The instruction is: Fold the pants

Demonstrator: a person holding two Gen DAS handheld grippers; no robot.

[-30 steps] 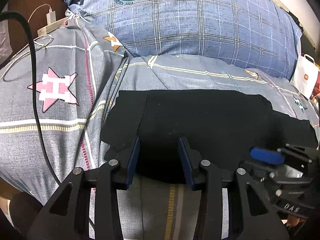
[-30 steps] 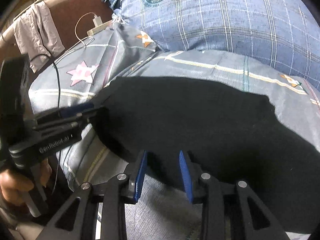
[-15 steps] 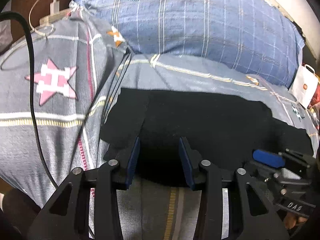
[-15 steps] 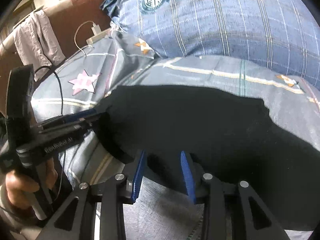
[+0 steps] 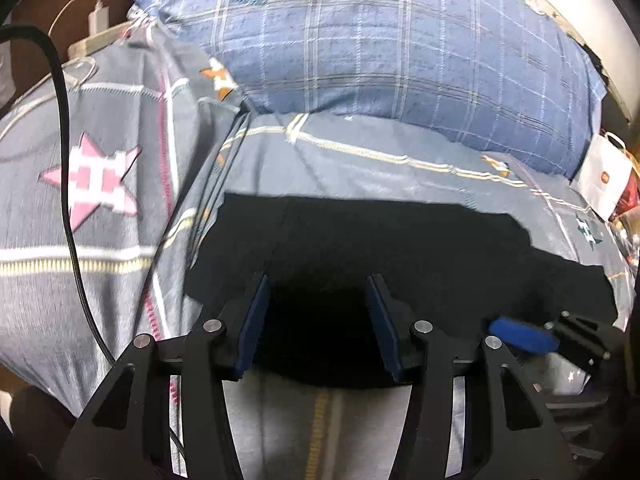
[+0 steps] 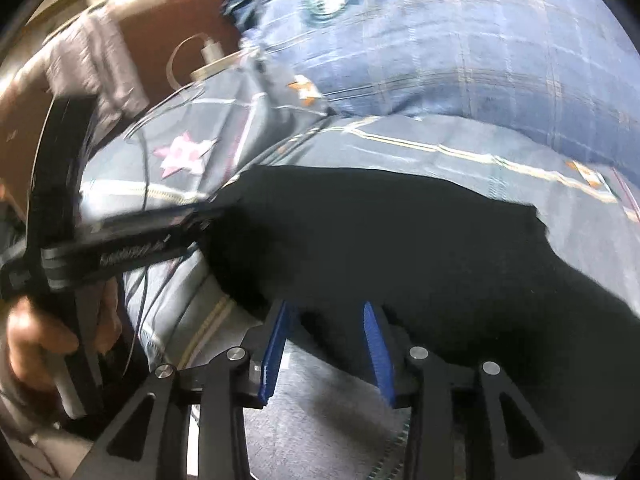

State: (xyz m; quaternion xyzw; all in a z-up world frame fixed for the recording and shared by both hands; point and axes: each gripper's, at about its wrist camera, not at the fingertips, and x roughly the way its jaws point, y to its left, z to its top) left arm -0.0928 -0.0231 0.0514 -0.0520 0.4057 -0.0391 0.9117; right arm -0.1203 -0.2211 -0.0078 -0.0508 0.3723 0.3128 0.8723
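Note:
Black pants (image 5: 380,248) lie flat across a grey patterned bedsheet (image 5: 100,272). My left gripper (image 5: 318,292) is open, its blue pads over the near edge of the pants toward their left end. My right gripper (image 6: 326,312) is open too, over the near edge of the pants (image 6: 400,248) further right. Neither grips the cloth. The right gripper's blue fingertip also shows in the left wrist view (image 5: 520,336). The left gripper shows in the right wrist view (image 6: 120,248), held by a hand, its tip at the pants' left edge.
A big blue plaid pillow (image 5: 380,40) lies behind the pants. A black cable (image 5: 68,200) runs over the sheet at left. A white charger (image 5: 98,20) sits at the far left. A white paper bag (image 5: 604,180) stands at the right.
Both grippers have shifted slightly over the near edge of the pants, still open. The views are blurred by motion. The pants lie as before.

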